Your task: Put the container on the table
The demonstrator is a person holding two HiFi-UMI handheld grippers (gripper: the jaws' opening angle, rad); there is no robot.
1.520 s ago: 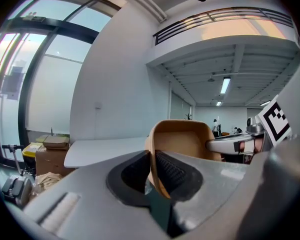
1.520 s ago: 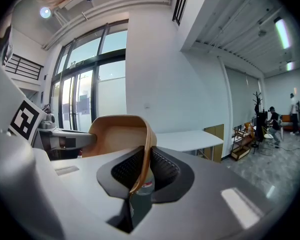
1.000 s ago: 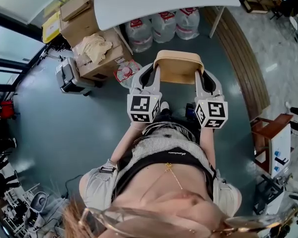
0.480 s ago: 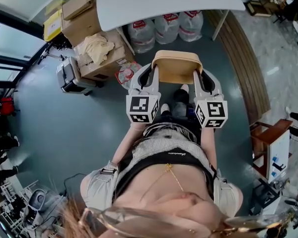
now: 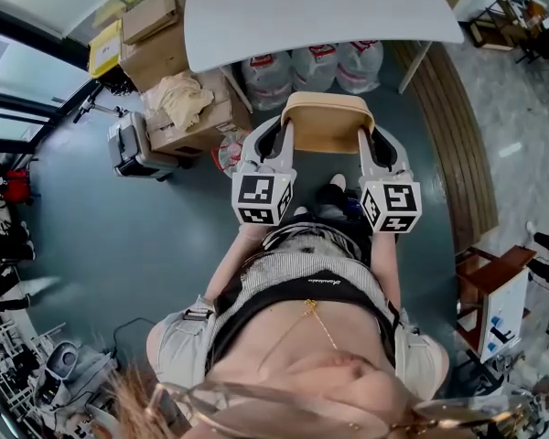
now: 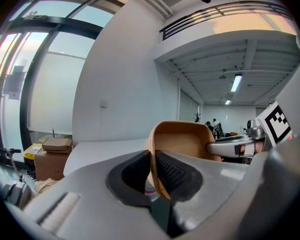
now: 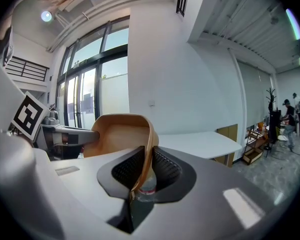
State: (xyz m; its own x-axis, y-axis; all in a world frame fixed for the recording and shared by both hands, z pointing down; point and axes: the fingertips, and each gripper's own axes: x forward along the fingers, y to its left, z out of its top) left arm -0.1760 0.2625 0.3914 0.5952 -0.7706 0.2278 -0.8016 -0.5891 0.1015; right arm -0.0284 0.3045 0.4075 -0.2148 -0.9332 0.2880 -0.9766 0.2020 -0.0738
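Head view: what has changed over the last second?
The tan plastic container has been carried forward toward the white table, whose edge now shows nearer. Unchanged: the left hand-held gripper and right hand-held gripper stay clamped on its opposite walls, and it is still short of the table.

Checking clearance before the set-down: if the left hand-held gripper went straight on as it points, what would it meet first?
Probably the white table: the left hand-held gripper, shut on the container, points at it. Whether it hits the edge or clears the top is unclear.
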